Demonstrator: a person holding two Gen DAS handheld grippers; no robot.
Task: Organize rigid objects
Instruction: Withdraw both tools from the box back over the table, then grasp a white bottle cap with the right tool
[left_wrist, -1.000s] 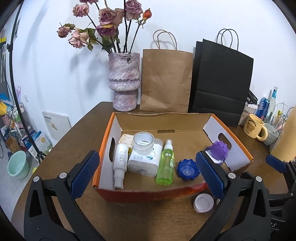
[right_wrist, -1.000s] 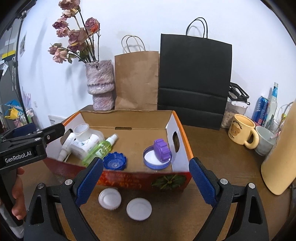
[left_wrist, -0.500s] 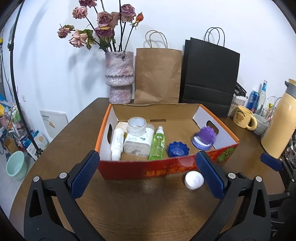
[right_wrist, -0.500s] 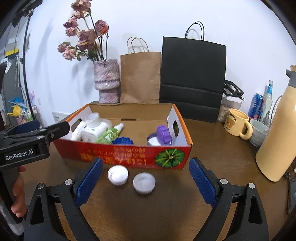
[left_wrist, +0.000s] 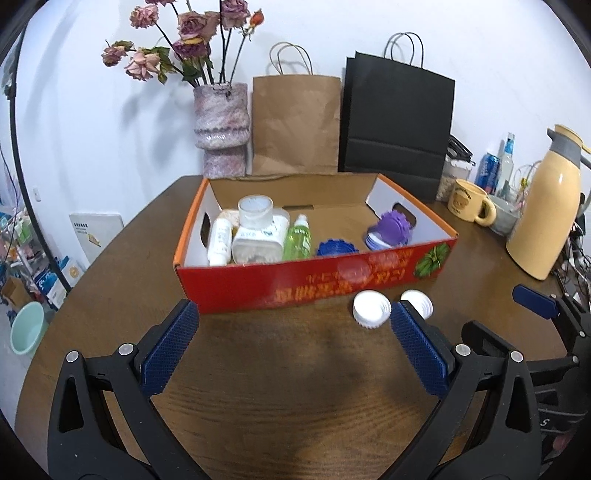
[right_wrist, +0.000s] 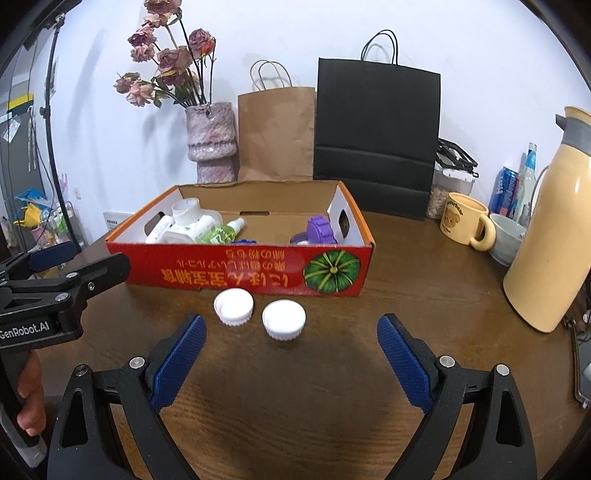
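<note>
Left wrist view: fingertip (left_wrist: 416, 343) partly hides one white cap (left_wrist: 419, 298)

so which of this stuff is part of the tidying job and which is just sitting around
Job:
- red box
- two white caps outside it
- bottles, blue cap, purple cap inside

Lying about:
- vase
- paper bags
- mug
- thermos
</note>
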